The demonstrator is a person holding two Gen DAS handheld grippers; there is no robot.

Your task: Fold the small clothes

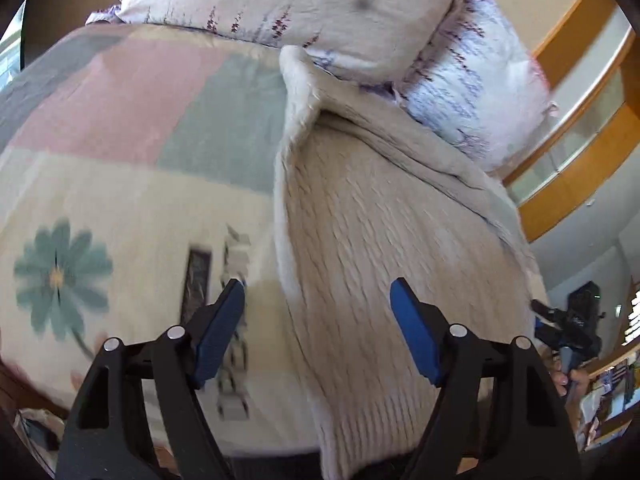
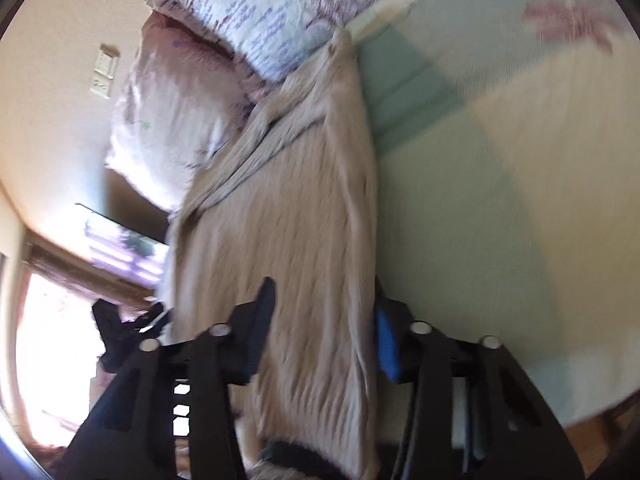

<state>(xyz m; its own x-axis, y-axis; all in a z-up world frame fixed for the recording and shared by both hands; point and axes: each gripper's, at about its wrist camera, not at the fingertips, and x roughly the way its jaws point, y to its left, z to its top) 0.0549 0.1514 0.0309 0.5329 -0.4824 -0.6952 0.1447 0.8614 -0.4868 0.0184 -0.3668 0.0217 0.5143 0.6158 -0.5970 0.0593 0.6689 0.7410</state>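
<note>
Between the wide-spread blue fingers [image 1: 416,332] of the left gripper [image 1: 318,326] nothing is gripped; a beige ribbed knit garment [image 1: 384,232] lies below on the bed's pastel floral quilt [image 1: 132,128]. Whether the right gripper [image 2: 324,320] pinches the cloth passing between its fingers, I cannot tell. Folding seems midway: next, the left likely needs to take a near edge. Lavender-print pillows [image 1: 288,4] lie beyond.

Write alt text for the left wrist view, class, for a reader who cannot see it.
A beige knitted garment lies lengthwise on a pastel flower-print bedspread, running between the open blue-padded fingers of the left gripper. Floral pillows sit at its far end.
</note>
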